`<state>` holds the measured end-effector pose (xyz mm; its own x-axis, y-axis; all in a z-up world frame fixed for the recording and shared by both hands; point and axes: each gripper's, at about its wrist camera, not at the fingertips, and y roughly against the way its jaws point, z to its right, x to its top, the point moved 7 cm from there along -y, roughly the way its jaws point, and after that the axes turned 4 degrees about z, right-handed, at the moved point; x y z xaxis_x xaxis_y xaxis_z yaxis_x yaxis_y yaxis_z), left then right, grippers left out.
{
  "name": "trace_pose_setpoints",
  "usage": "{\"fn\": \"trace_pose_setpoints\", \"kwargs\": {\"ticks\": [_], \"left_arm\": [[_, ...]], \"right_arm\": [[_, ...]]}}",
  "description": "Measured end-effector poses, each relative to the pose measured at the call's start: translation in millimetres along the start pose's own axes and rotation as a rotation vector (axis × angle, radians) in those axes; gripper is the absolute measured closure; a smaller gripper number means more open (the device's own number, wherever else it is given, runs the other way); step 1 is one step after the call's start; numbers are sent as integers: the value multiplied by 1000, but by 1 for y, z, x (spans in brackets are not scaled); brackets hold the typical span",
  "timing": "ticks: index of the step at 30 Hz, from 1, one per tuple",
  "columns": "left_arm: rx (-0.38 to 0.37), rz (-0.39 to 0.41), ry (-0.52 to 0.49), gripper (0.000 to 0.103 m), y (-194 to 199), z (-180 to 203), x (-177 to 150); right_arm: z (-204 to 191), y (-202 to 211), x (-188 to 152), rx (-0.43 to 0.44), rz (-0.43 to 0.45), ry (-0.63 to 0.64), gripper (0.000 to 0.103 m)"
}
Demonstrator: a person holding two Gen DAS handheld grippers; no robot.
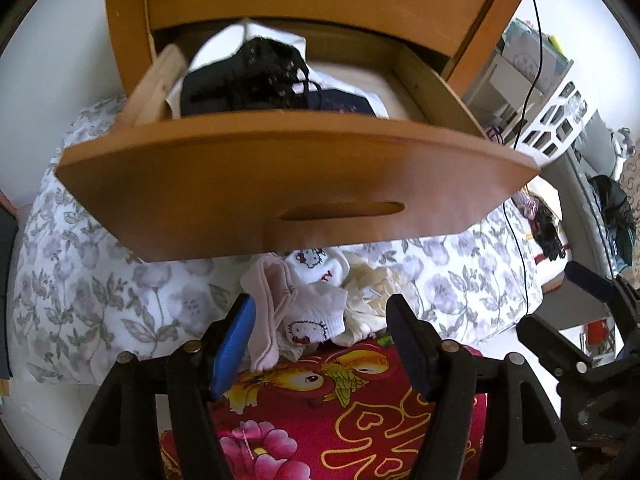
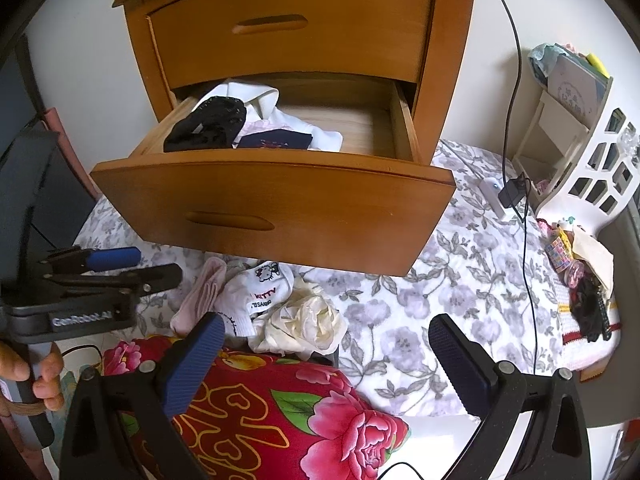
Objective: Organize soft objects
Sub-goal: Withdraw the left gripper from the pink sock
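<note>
A pile of soft things lies on the floral bedsheet (image 2: 460,280) below the open wooden drawer (image 2: 272,204): a pink sock (image 1: 264,316), white cartoon-cat socks (image 1: 316,308) and a crumpled cream cloth (image 2: 308,320). My left gripper (image 1: 320,308) hangs over the socks with its jaws apart; the pink sock lies close to the left finger (image 1: 236,340), and neither pad presses on anything. My right gripper (image 2: 326,326) is open over the cream cloth and holds nothing. Inside the drawer lie a black lace garment (image 2: 208,126), white cloth (image 2: 260,100) and a navy piece (image 2: 276,140).
A red flowered cushion (image 2: 280,412) lies just under both grippers. The drawer front overhangs the pile. A black cable (image 2: 524,200) runs down to a charger at the right. A white basket (image 2: 600,168) and more small clothes (image 2: 588,300) sit at the far right.
</note>
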<state>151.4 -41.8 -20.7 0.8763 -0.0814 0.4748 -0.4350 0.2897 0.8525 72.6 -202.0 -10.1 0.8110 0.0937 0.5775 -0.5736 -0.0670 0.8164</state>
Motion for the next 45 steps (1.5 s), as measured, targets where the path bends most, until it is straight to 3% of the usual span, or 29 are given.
{"fn": "trace_pose_setpoints", "kwargs": {"ticks": [1,2,3,22,33,45], "left_arm": [[1,13,5,29,4,-1,1],[3,25,11,15,7,-1,2],[5,42,17,7,11,-1,3],[41,317,56,7,81,-17,32],[79,376,44,7,93,-26,41],[89,376,72,7,87,-44,46]], "right_arm": [[0,0,0,0,1,0,0],[0,1,0,-1,2,1,0],[-1,1,0,-1,3,1,0],[-6,13,15,2,70,4,0],[-16,18,34,19,97,38,0],[-22,31,86,20,190,84,0]]}}
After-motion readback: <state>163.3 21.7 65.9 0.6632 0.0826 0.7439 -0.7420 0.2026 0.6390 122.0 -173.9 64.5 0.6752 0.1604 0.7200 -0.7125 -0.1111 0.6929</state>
